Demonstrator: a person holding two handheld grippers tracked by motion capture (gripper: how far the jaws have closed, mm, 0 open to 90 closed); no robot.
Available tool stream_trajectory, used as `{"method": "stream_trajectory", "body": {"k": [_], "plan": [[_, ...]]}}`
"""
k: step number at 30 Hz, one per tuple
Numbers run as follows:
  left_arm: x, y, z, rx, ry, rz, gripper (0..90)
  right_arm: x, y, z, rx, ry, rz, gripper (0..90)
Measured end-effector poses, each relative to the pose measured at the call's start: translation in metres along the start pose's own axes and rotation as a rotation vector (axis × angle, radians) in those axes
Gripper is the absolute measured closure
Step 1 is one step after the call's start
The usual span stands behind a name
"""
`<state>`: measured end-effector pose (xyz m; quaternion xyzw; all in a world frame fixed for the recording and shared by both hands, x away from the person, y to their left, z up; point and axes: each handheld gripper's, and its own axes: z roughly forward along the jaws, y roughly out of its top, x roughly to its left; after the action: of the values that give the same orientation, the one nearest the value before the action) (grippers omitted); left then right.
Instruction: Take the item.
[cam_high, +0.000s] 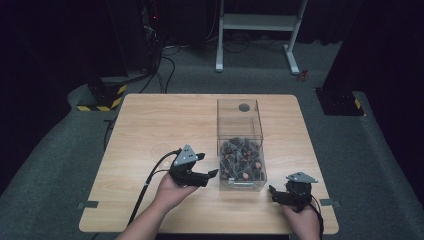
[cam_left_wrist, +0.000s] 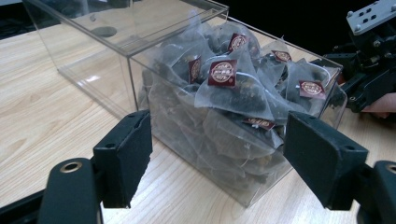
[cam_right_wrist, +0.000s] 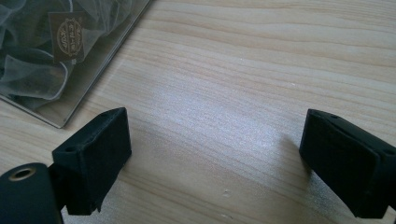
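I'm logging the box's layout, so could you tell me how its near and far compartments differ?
The near compartment is piled with tea bags; the far compartment holds none. The near one stands between the two grippers; the far one lies farther up the table. Both have clear walls.

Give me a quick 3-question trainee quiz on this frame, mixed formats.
1. True or false: the left gripper is shut on a tea bag.
2. Which end of the clear box holds the tea bags? A) the end near the person B) the far end C) both ends evenly
3. What lies between the right gripper's jaws?

Key
1. False: its jaws stand wide apart, with nothing held.
2. A: the bags are heaped at the near end, and the far part looks empty.
3. Only bare wooden table; the box corner sits off to one side.
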<state>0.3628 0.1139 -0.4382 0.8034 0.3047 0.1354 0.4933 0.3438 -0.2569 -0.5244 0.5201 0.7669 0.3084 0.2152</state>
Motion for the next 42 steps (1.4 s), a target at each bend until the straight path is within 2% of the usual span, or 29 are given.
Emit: {"method": "stream_trajectory", "body": {"k": [16,32,39,42], "plan": [[-0.005,0.017,0.017,0.010,-0.036,0.016,25.5,0.000,0.000,0.000,-0.001,0.001,0.000,8.6],[-0.007,0.024,0.035,0.023,-0.061,0.003,28.4,0.000,0.000,0.000,-0.001,0.004,-0.002,8.7],[-0.011,0.031,0.041,0.019,-0.064,0.010,35.9,0.000,0.000,0.000,0.000,0.004,-0.001,8.6],[-0.013,0.034,0.044,0.015,-0.044,0.027,41.2,0.000,0.000,0.000,0.001,0.006,-0.002,8.6]]}}
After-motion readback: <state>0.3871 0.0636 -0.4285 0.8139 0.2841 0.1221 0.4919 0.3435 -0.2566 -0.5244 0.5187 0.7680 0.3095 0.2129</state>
